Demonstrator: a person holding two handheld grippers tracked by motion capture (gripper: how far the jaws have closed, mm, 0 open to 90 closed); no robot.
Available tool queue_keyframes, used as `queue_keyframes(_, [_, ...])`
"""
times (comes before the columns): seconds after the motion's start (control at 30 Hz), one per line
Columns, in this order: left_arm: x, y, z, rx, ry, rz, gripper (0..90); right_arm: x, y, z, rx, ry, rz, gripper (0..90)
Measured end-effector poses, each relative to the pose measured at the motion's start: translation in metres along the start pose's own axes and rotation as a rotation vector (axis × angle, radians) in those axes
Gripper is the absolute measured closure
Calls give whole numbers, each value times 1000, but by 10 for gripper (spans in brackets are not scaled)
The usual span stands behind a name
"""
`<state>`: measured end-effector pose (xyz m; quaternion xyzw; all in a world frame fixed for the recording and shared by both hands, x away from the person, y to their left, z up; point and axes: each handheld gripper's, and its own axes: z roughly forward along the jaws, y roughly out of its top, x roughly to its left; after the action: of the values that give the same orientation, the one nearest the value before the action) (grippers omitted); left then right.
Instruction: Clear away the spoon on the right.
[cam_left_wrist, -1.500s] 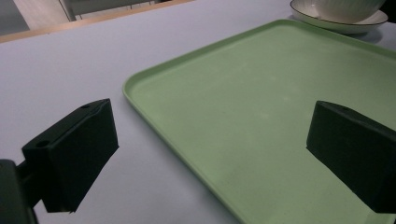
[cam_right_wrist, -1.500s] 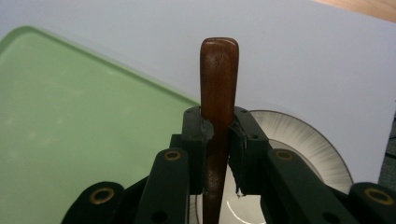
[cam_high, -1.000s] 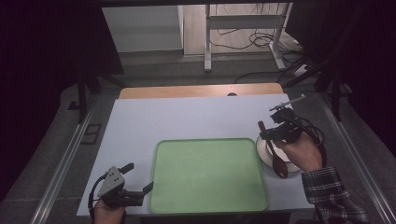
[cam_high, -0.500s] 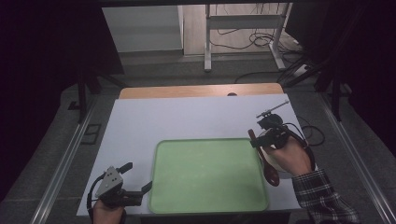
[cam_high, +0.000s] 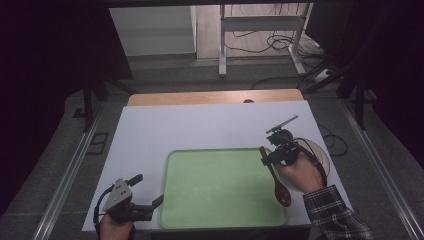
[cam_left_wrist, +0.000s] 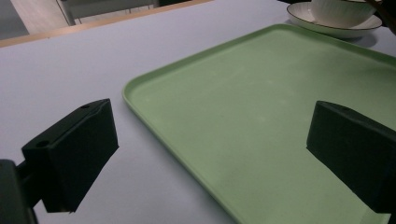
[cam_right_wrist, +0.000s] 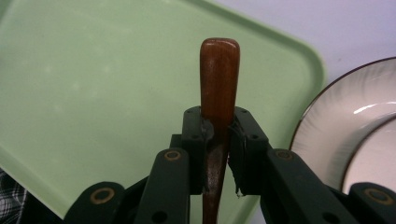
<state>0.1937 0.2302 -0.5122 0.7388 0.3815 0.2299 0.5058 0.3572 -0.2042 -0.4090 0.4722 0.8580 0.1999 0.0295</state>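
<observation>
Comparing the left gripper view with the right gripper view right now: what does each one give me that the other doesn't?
Left gripper view: its own claw standing open over the near edge of the flat green plastic tray, and a white ribbed bowl sitting on the plate. Right gripper view: its own claw shut on the handle of a brown wooden spoon above the tray. Both: the tray, the pale table top and the dark-rimmed white plate.

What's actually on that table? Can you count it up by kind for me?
Tray: 1
Wooden spoon: 1, clamped in the right tool
Plate: 1
Bowl: 1, on the plate
Total: 4
</observation>
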Motion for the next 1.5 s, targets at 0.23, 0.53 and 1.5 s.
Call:
queue_keyframes(0.23, [0, 0, 0, 0, -2, 0, 18, 3, -5, 20, 32, 12, 10, 773])
queue_keyframes(0.53, [0, 0, 0, 0, -3, 1, 18, 5, -9, 39, 65, 14, 24, 773])
queue_keyframes(1.5, [-1, 0, 0, 3, -4, 4, 18, 11, -32, 31, -181, -45, -179, 672])
